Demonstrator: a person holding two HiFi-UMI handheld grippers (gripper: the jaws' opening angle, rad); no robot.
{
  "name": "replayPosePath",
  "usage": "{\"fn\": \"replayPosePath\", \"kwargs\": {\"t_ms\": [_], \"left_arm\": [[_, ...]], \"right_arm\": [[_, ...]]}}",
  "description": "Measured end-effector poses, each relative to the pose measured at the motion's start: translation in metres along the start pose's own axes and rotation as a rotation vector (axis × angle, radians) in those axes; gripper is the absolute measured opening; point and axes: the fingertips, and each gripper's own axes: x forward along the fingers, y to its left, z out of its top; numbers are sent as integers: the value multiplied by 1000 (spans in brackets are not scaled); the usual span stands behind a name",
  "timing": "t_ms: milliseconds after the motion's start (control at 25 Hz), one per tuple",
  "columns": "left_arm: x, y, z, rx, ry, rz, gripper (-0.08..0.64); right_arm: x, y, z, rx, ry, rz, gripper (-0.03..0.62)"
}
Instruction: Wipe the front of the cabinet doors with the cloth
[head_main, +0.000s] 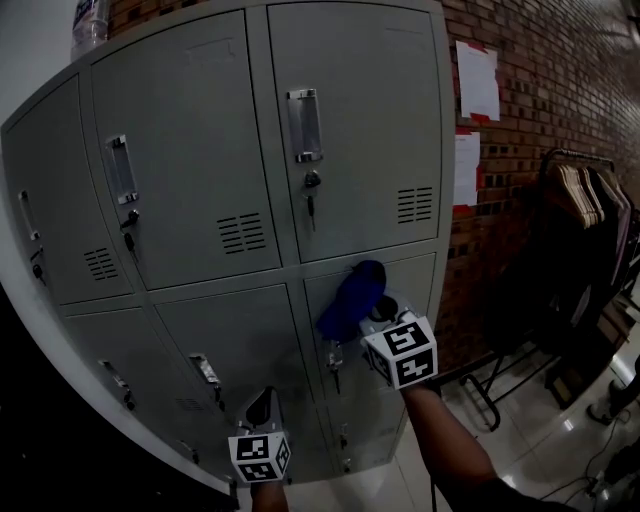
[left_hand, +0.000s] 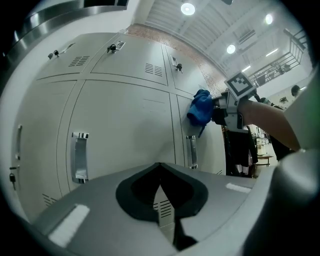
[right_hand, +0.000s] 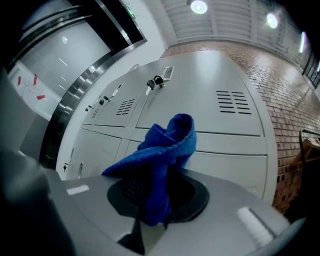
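Your R gripper (right_hand: 159, 201) pinching crumpled blue microfibre cloth (right_hand: 167, 147), its lower end hidden in jaws, cloth at grey metal cabinet doors (head_main: 190, 170), your L gripper (left_hand: 160, 192) pressed together, empty, bottom doors cut off.

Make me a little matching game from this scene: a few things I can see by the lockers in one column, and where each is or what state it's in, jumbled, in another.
1. blue cloth
2. left gripper
3. paper sheets
4. clothes hangers

a. on the brick wall
b. hanging on a rack at the right
c. clamped in the right gripper
d. jaws together, holding nothing

Pairs: 1-c, 2-d, 3-a, 4-b.
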Motion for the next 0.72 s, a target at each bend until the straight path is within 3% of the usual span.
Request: {"fn": "replayPosePath", "kwargs": {"t_ms": [720], "left_arm": [[9,-39,8,27,-8,-67,17]], "right_arm": [[-54,-141,-32,-39,61,-219,71]]}}
